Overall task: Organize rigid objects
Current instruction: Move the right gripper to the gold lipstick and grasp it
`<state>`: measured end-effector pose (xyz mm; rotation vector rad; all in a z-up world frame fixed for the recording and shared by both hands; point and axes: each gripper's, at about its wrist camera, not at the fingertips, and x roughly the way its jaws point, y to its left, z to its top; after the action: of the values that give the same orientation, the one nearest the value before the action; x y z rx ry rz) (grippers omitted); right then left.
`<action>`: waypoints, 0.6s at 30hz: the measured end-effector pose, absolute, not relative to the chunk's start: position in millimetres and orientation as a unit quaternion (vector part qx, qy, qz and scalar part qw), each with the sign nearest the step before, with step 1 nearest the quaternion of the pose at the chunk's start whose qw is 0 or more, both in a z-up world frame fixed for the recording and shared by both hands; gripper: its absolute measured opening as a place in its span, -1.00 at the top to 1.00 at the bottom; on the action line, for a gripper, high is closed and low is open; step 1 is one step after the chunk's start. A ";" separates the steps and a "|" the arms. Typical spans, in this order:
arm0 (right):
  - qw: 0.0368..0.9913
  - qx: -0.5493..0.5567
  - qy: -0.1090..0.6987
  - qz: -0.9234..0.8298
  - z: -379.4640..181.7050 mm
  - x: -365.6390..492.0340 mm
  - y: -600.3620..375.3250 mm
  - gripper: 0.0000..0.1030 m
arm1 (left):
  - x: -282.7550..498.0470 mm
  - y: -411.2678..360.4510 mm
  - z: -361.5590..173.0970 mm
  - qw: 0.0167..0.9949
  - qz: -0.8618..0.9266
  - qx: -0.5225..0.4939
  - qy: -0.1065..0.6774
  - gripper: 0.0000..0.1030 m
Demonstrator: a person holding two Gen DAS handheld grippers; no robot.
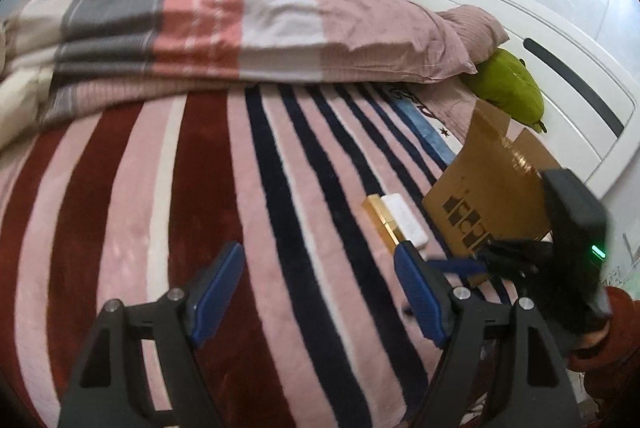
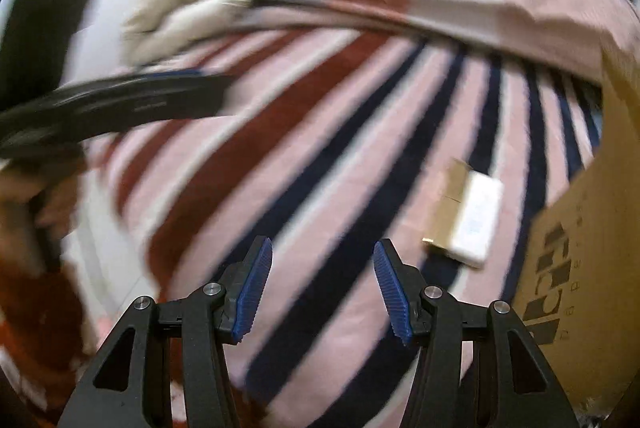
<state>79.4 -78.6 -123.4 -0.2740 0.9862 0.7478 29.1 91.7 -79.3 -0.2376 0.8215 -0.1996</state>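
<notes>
Cardboard box (image 1: 492, 200) fills lower right of left wrist view & the right edge of right wrist view (image 2: 592, 228); it stands on the bed (image 1: 224, 196) w/ flaps up, prob. where the items go. Striped blanket covers most of both frames; folded duvet (image 1: 240, 24) across the top, green plush (image 1: 512, 88) upper right by the headboard.

Small items: gold box (image 1: 382, 222) & white box (image 1: 404, 222) lie touching, side by side, just beside the cardboard box, right of centre in right wrist view (image 2: 478, 220).

Left tongs (image 1: 320, 280) spread open, empty, pair just past the right fingertip. Right tongs (image 2: 322, 276) also open, empty, w/ pair up & to the right.

Judgement: step = pick one small box. Right view is motion-blurred, so slow down first. Take the white box across its narrow width, from the outer side, so the gold one isn't nudged. Soft blanket gives, so press lightly.
</notes>
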 end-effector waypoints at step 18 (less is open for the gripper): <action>0.829 -0.145 0.477 0.255 -170.0 151.3 -67.7 0.64 | 19.1 99.1 -100.7 0.898 -0.099 -0.142 0.404 -0.45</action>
<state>151.3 -67.7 -170.0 -0.3068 1.0116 0.5403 19.1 99.1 -100.7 -0.2948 0.8375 -0.2042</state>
